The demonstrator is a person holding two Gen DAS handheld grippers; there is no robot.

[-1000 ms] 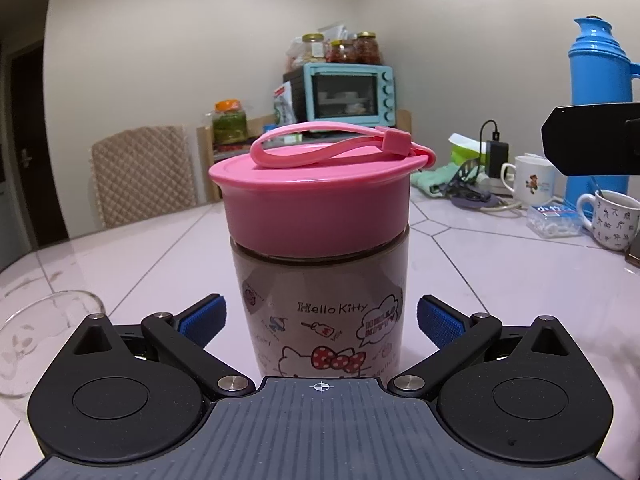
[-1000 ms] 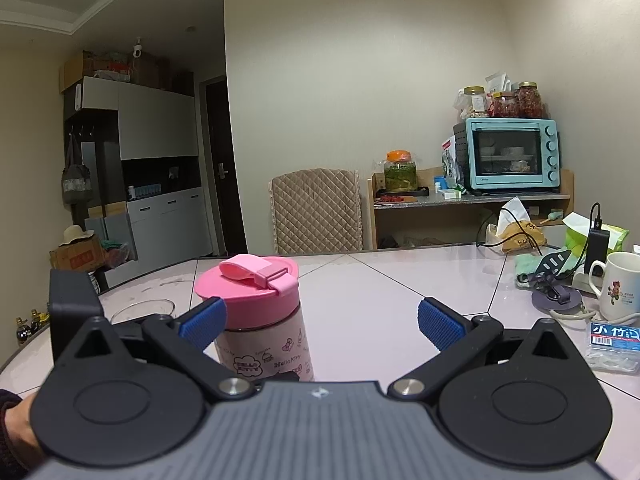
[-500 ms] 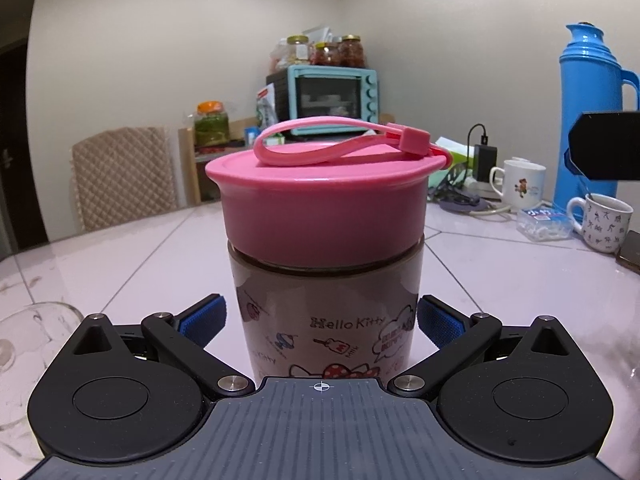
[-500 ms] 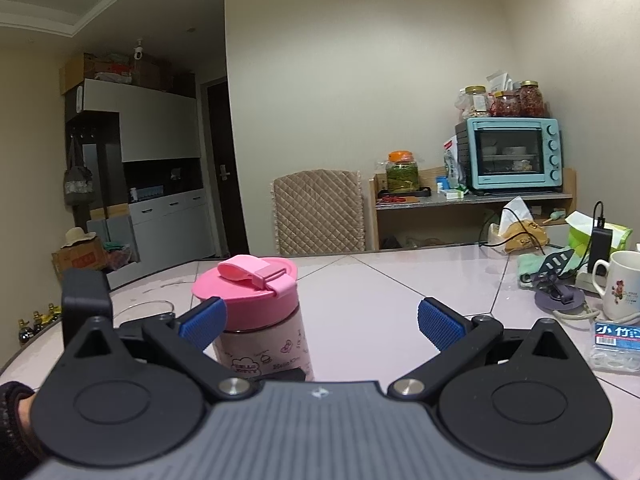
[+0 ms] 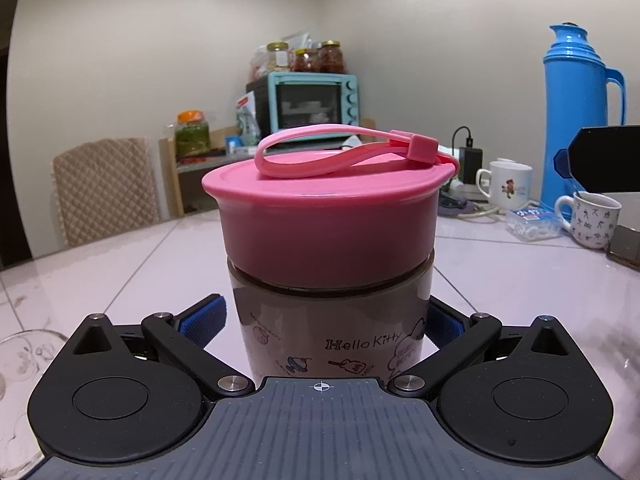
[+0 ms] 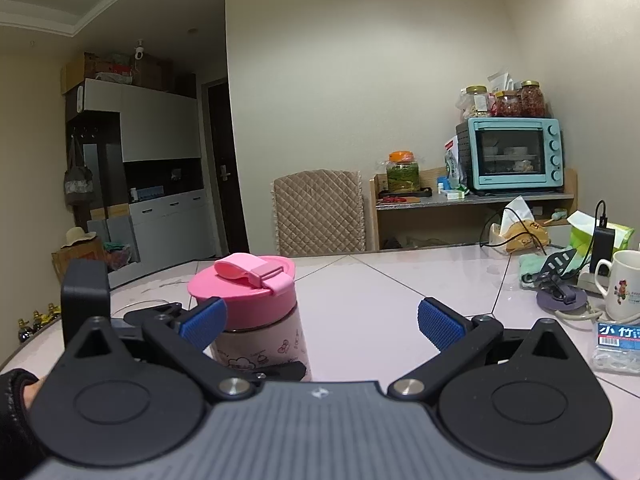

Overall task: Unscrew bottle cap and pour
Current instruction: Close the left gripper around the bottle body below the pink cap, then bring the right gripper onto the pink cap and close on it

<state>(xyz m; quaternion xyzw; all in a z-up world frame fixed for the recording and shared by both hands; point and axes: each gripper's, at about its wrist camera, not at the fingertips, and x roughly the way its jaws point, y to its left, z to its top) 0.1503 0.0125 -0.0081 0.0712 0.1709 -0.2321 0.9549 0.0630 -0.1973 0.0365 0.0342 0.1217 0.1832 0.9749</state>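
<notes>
A Hello Kitty bottle (image 5: 332,332) with a wide pink screw cap (image 5: 328,216) and a pink strap stands upright on the pale table. My left gripper (image 5: 326,320) is open, its blue-padded fingers on either side of the bottle's body below the cap, close to it. In the right wrist view the same bottle (image 6: 260,344) stands left of centre, with the left gripper's fingers around it. My right gripper (image 6: 322,322) is open and empty, to the right of the bottle and a little behind it.
A clear glass bowl (image 5: 16,364) sits at the left. Two mugs (image 5: 592,220), a blue thermos (image 5: 576,120), a small plastic box (image 5: 532,224) and cables lie at the right. A chair (image 6: 320,212) and a shelf with a toaster oven (image 6: 516,152) stand behind the table.
My left gripper has moved closer to the bottle, so its fingers now flank the body. My right gripper has barely moved.
</notes>
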